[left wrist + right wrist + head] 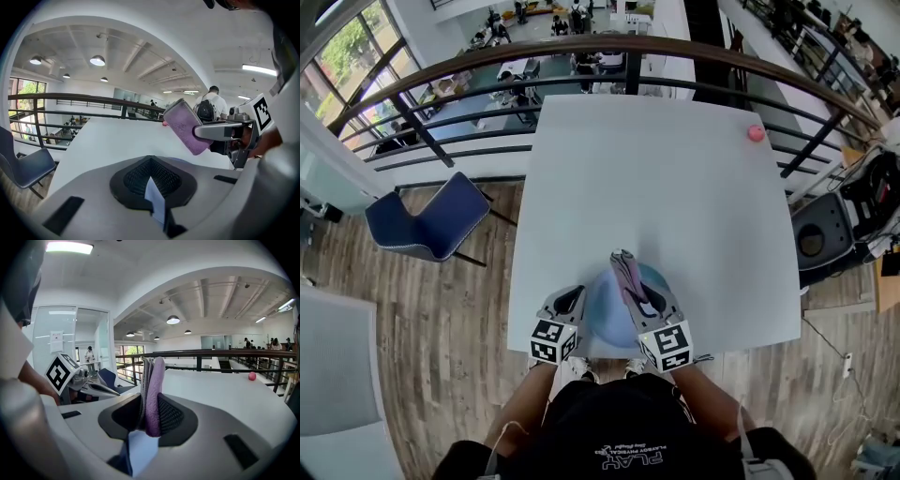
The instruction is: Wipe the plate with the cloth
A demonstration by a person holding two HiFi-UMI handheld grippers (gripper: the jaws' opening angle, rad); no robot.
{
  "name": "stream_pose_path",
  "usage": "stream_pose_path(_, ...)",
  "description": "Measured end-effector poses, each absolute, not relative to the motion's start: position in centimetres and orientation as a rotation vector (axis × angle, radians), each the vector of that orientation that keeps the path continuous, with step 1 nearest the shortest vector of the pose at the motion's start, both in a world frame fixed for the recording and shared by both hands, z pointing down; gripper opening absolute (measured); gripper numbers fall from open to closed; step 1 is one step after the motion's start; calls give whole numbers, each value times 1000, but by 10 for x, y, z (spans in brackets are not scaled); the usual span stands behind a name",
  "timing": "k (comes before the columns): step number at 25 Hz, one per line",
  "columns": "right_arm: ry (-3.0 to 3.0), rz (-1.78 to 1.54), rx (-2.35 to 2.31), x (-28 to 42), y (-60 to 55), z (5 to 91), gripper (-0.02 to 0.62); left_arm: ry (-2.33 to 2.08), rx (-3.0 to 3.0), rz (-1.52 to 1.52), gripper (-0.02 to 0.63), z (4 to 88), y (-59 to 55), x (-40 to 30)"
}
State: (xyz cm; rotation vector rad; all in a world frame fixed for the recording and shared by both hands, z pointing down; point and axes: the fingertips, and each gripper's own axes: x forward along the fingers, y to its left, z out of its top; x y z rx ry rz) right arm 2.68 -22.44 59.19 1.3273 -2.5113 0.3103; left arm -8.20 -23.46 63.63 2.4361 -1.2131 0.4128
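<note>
White square table (675,187) on a wood-plank floor fills the middle of the head view, with a dark curved metal railing (581,47) running past the table's far edge. One small pink ball (756,133) lies at the table's far right corner, well apart from everything else. One blue moulded chair (431,220) stands off the table's left side and one black round bin (820,234) off its right side. One light blue round plate (605,314) is at the table's near edge, between the two grippers. The left gripper (572,302) has its jaws closed on the plate's left rim. The right gripper (639,295), over the table's near edge, has its jaws clamped on one folded purple and grey cloth (628,270) that sticks up past them; gripper and cloth hide part of the plate's right side
</note>
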Motion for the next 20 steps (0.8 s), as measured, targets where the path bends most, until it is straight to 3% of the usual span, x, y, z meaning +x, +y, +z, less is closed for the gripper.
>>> stream_pose_path(20,-2445,431,1387,46,-209,616,101,-1095,2364,484,5,683,-219,-75)
